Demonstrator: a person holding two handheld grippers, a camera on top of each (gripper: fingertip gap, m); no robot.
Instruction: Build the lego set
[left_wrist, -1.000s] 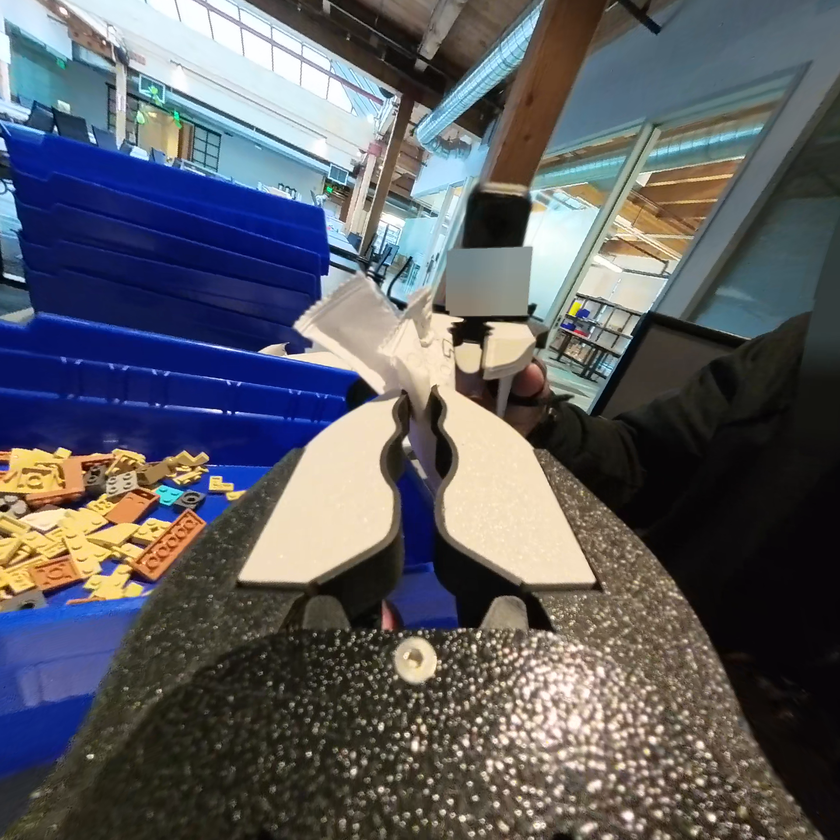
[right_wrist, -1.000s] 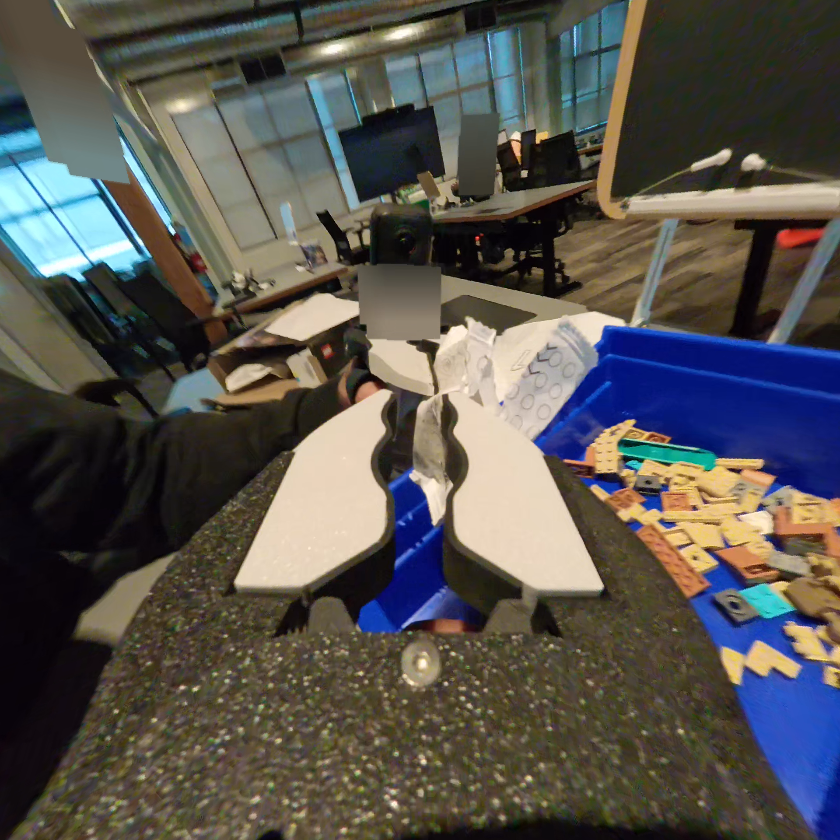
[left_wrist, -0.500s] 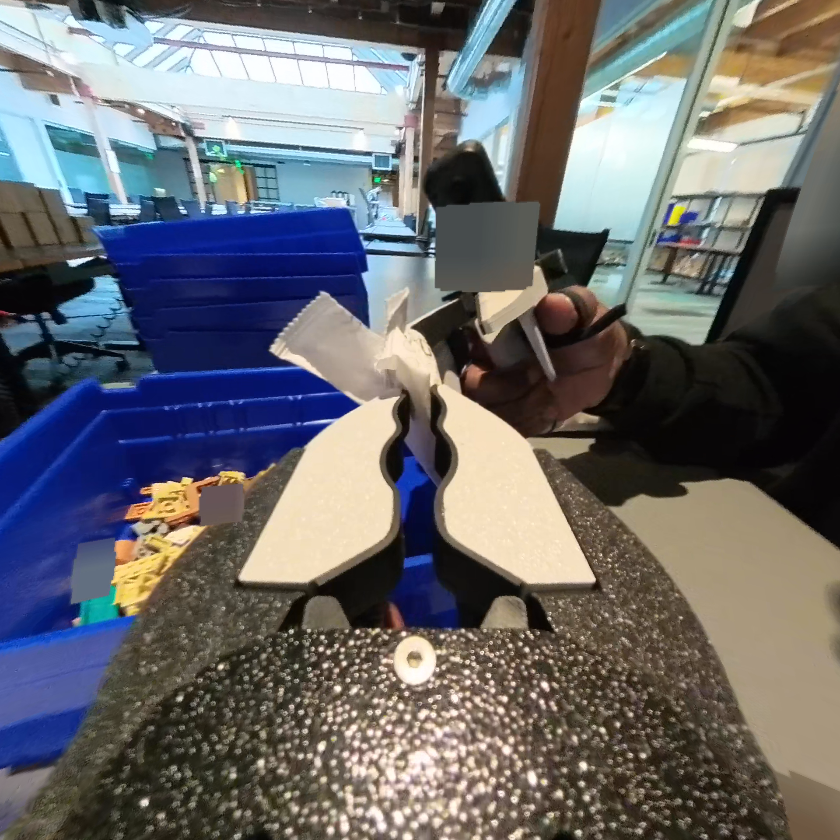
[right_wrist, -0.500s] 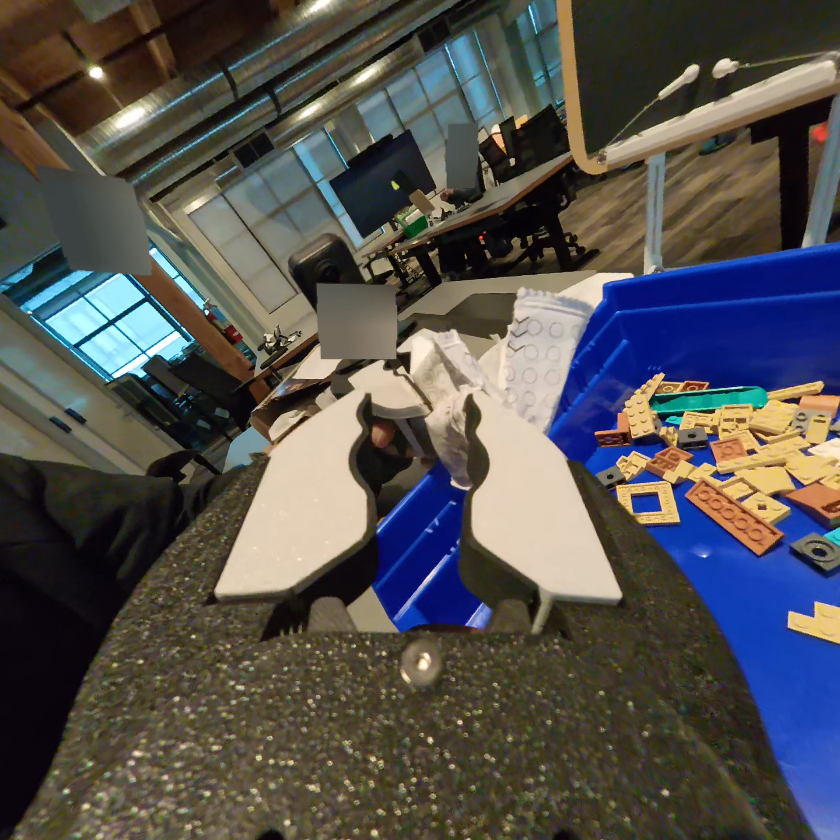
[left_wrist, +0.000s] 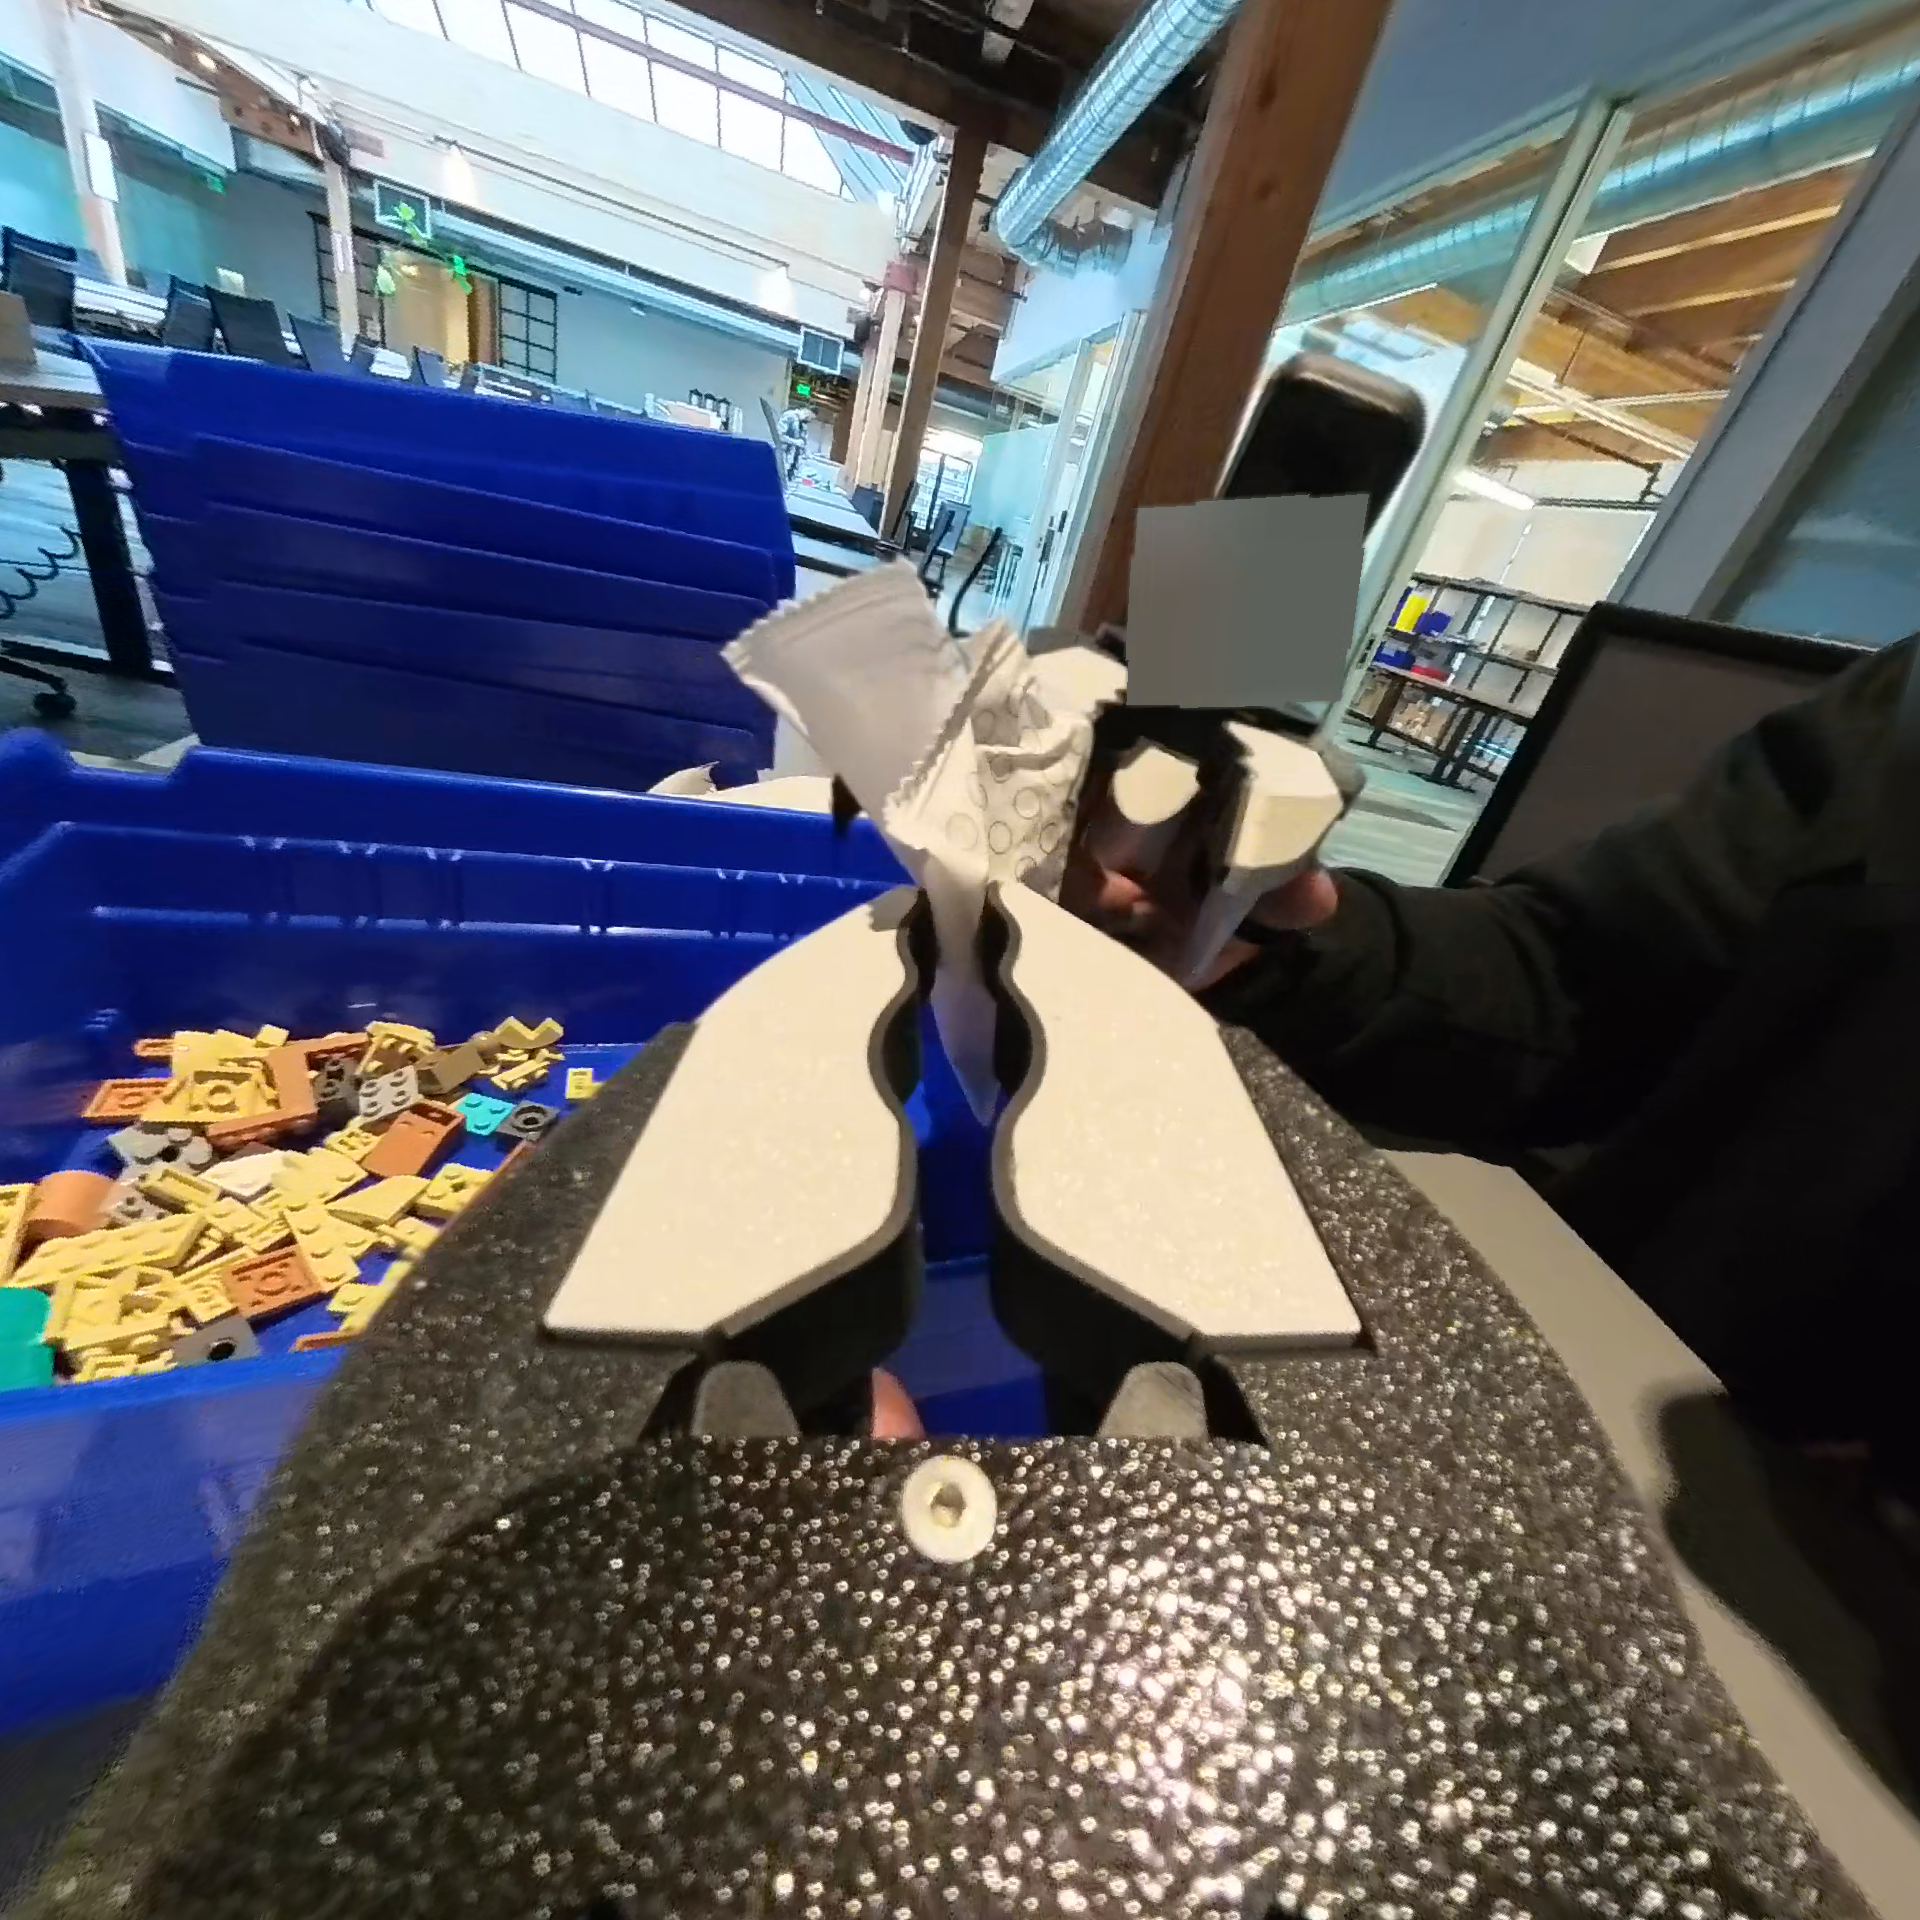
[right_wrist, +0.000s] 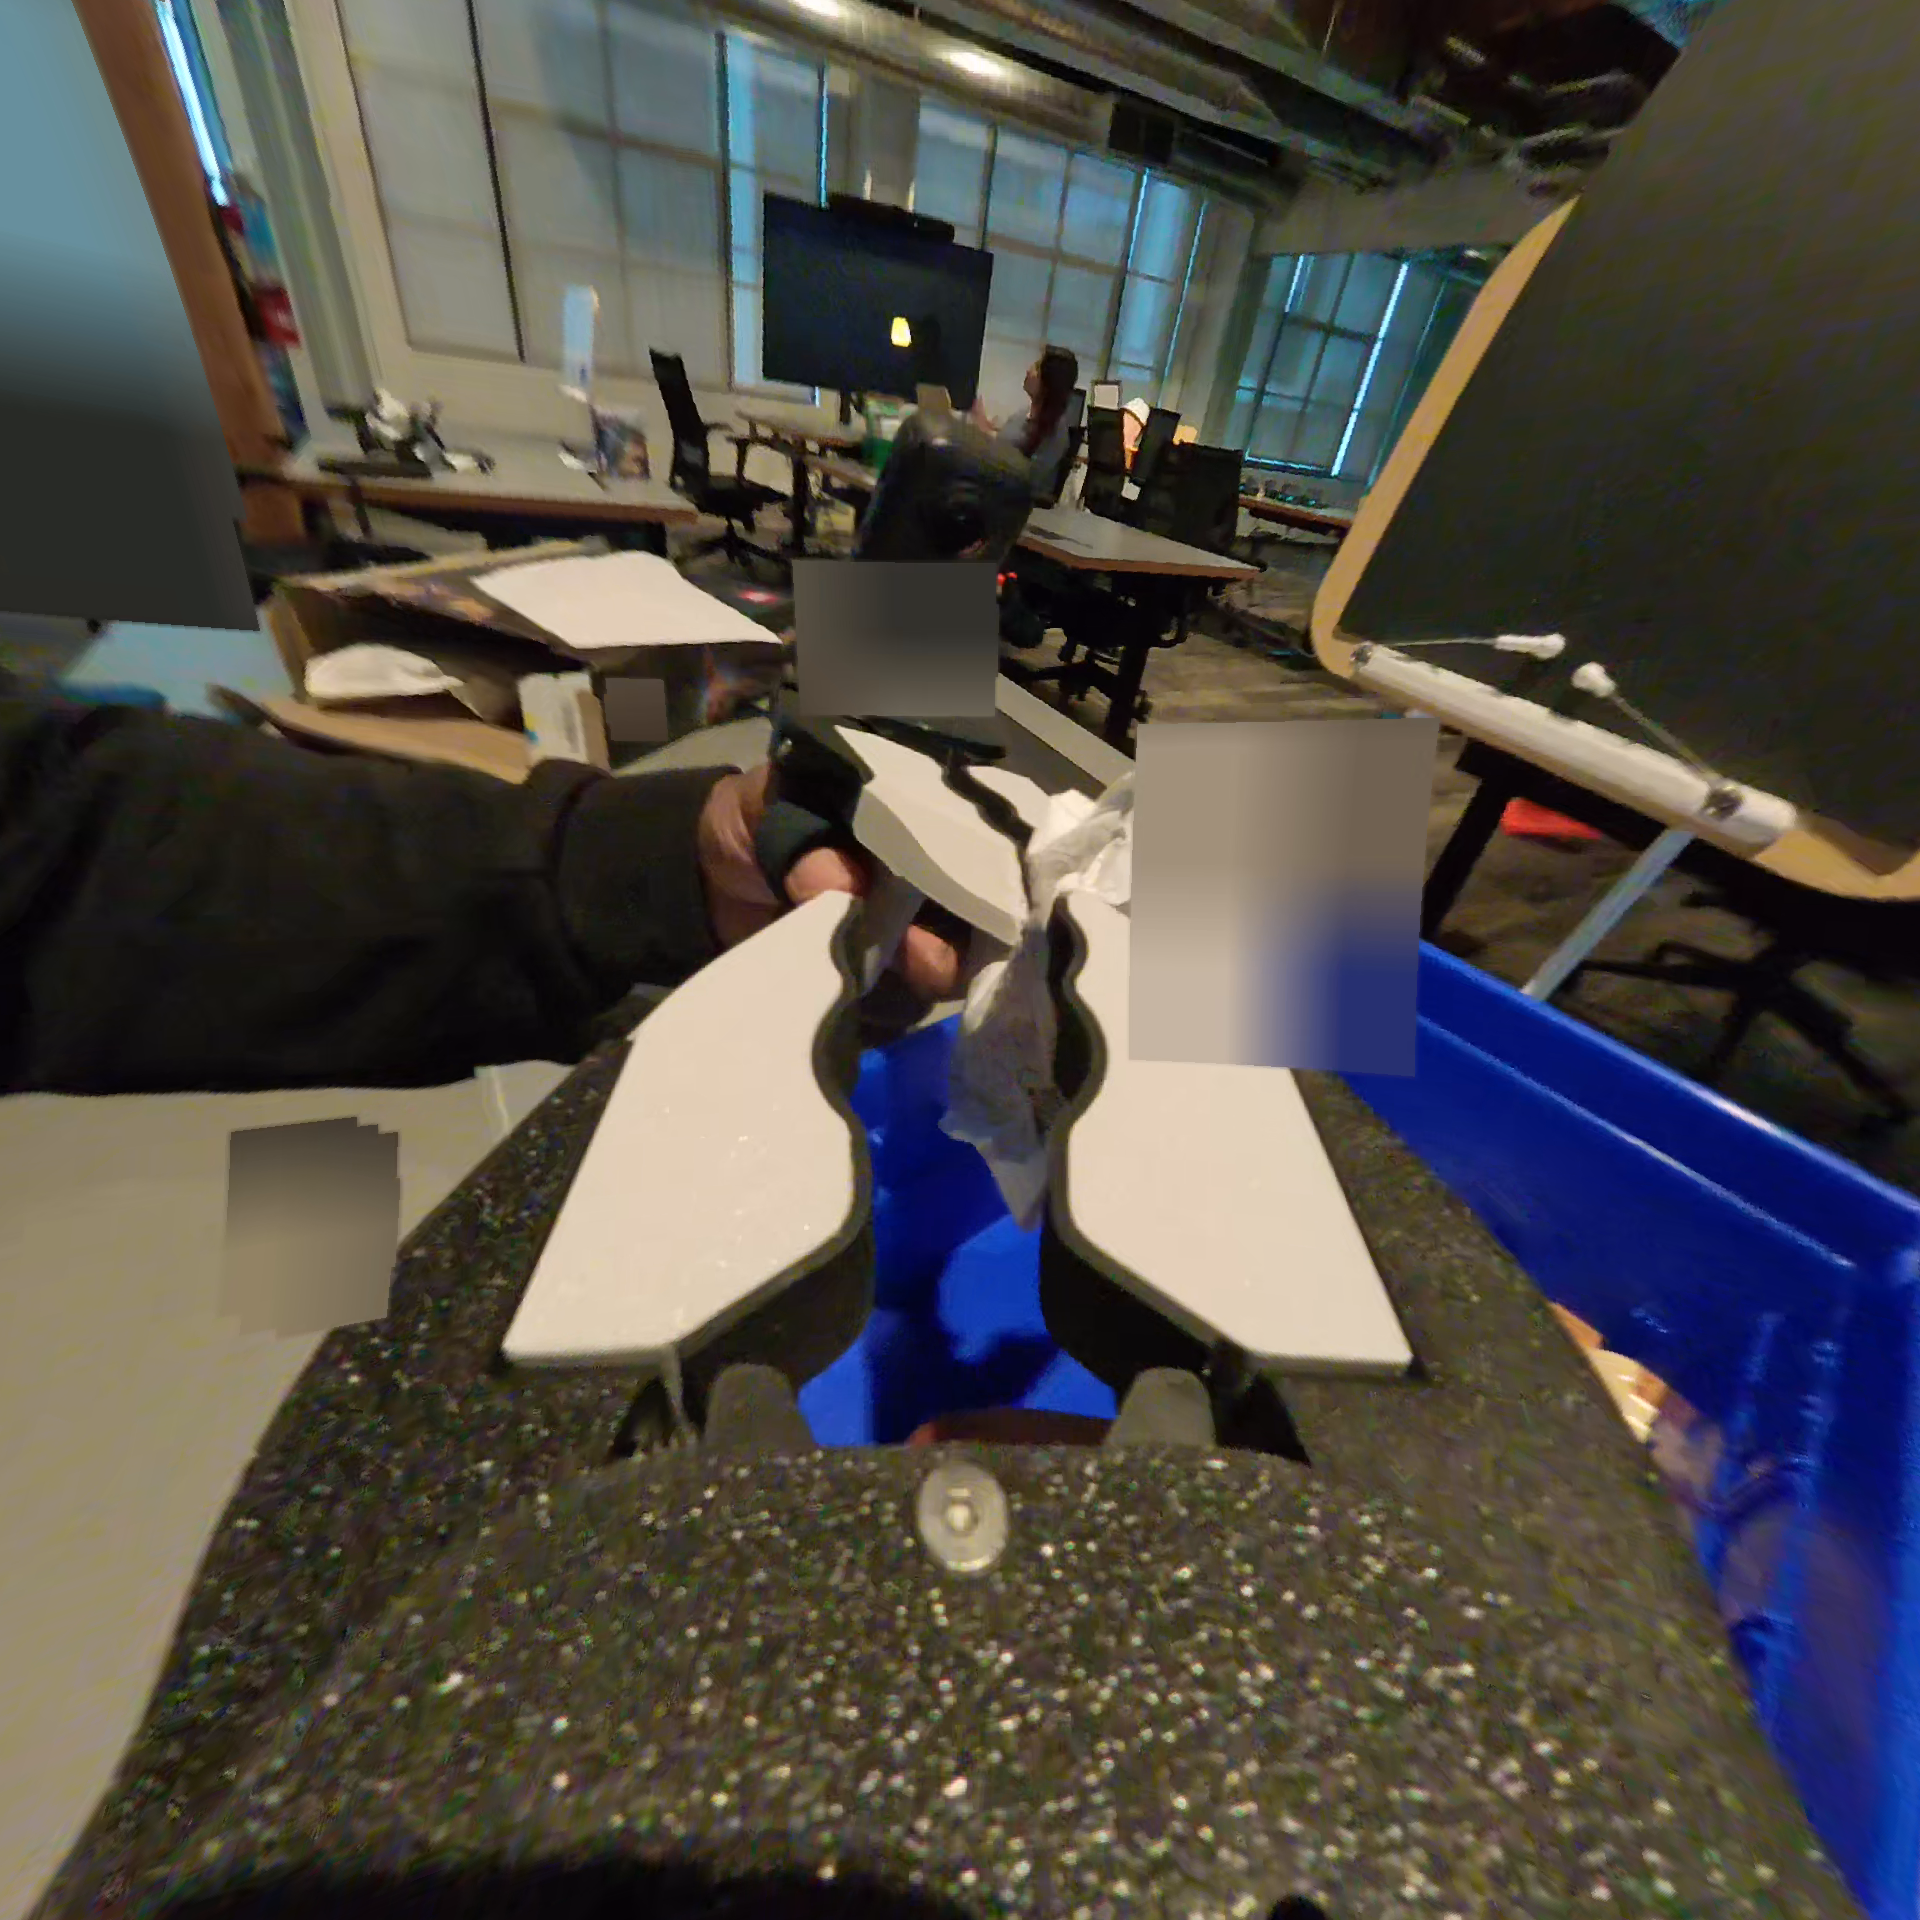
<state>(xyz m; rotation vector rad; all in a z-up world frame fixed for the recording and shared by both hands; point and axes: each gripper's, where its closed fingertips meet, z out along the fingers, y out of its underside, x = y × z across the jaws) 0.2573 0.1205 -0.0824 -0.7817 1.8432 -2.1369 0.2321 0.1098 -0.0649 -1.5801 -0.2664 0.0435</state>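
My left gripper (left_wrist: 951, 906) is shut on a crumpled white paper bag (left_wrist: 873, 675) and holds it up over the near corner of a blue bin (left_wrist: 416, 914). Loose tan, brown and grey Lego pieces (left_wrist: 260, 1143) lie in the bin. My right gripper (left_wrist: 1205, 816) faces the bag from the right, in a hand with a black sleeve. In the right wrist view my right gripper (right_wrist: 951, 914) is open. The bag's torn end (right_wrist: 1003, 1049) hangs between its fingers, against the right one. The left gripper (right_wrist: 1013, 883) pinches the bag just beyond.
A stack of empty blue bins (left_wrist: 468, 592) stands behind the working bin. The bin's wall (right_wrist: 1558, 1143) runs along the right in the right wrist view. A grey tabletop (right_wrist: 156, 1195) lies to the left, with an open cardboard box (right_wrist: 499, 644) behind it.
My right gripper was shut on the bag a second ago and has opened. My left gripper has kept its hold on the bag. Both views have swung as the hands turned.
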